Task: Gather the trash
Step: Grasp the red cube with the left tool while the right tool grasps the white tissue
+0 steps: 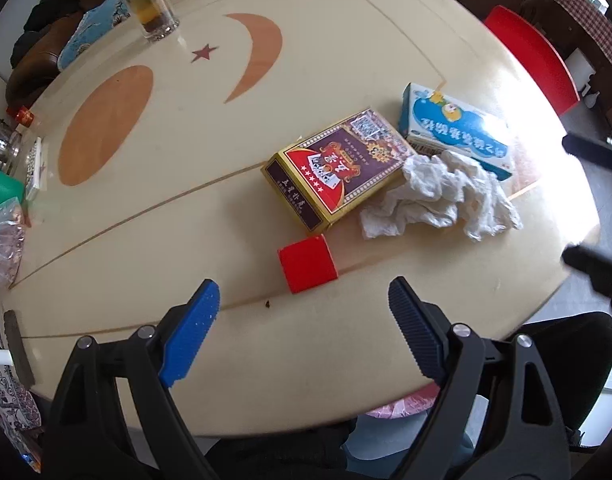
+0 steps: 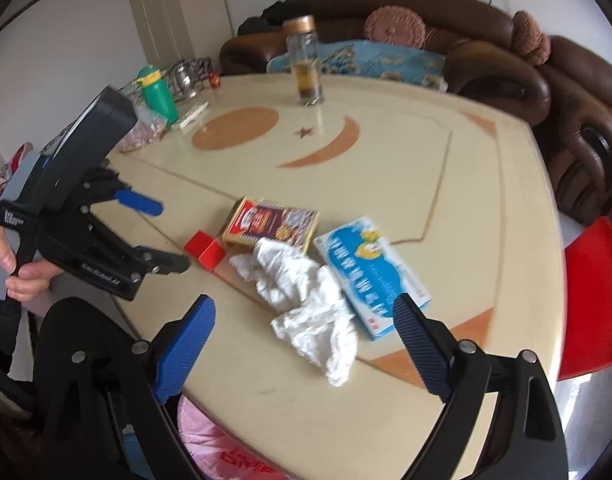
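Note:
A crumpled white tissue (image 1: 438, 196) (image 2: 306, 292) lies on the cream table (image 1: 266, 100) (image 2: 386, 152), against a maroon and gold card box (image 1: 338, 168) (image 2: 272, 222) and a blue and white carton (image 1: 454, 128) (image 2: 370, 276). A small red block (image 1: 308, 262) (image 2: 206, 250) sits in front of the card box. My left gripper (image 1: 303, 282) (image 2: 166, 234) hangs open just short of the red block, pointing steeply down. My right gripper (image 2: 304, 300) (image 1: 582, 204) stands open above the near end of the tissue, with nothing gripped.
A glass of tea (image 1: 146, 0) (image 2: 306, 68) stands at the far side. A green bottle (image 2: 158, 92), a plastic bag of snacks (image 1: 4, 236) and jars crowd the left edge. A pink bag (image 2: 210, 448) hangs below the near edge. A red chair (image 2: 594, 300) is at right.

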Tool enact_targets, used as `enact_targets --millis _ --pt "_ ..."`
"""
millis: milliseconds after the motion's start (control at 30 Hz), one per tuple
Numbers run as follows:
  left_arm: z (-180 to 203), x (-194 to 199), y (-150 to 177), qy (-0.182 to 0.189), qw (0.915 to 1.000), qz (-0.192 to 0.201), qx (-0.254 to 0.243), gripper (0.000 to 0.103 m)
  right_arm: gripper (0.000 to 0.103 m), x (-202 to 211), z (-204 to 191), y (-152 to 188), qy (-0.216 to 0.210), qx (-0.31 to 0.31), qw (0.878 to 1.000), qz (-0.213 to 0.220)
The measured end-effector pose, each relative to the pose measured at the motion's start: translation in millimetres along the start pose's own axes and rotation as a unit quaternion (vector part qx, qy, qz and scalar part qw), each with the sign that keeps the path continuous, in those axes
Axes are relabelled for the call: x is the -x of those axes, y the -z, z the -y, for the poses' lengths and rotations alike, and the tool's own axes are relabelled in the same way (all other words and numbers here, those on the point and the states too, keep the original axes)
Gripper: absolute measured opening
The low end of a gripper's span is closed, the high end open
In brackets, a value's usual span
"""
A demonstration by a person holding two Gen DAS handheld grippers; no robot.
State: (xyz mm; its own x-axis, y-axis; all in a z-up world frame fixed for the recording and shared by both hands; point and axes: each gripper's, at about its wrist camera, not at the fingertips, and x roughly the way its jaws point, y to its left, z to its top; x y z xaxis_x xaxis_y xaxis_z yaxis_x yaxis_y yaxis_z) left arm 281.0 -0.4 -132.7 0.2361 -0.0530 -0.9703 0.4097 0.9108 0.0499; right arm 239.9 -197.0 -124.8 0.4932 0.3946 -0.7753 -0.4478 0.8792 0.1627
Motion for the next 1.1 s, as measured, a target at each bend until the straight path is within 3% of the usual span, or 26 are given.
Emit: enact_targets --millis 200,500,833,933,1100 --pt "-3 -23 -10 0.004 0.9999 -0.014 -0.002 0.084 0.088 -36 -6 8 -0.020 0.014 0.999 -0.041" --pt "-10 -49 -23 0.008 0.9996 -0.027 0.004 0.084 0.088 -71 8 11 -0.036 -0.004 0.997 -0.067" --pt "-16 -54 -28 0.017 0.9997 -0.017 0.005 0.081 0.088 -82 2 10 -0.018 0.020 0.998 -0.051" --pt "-13 -51 -26 0.022 0.9996 -0.013 0.007 0.076 0.080 -81 -1 14 0.003 0.031 0.999 -0.043" --pt "-8 -46 -21 0.024 0.9996 -0.014 0.013 0.063 0.053 -83 0 14 0.038 0.029 0.998 -0.032"
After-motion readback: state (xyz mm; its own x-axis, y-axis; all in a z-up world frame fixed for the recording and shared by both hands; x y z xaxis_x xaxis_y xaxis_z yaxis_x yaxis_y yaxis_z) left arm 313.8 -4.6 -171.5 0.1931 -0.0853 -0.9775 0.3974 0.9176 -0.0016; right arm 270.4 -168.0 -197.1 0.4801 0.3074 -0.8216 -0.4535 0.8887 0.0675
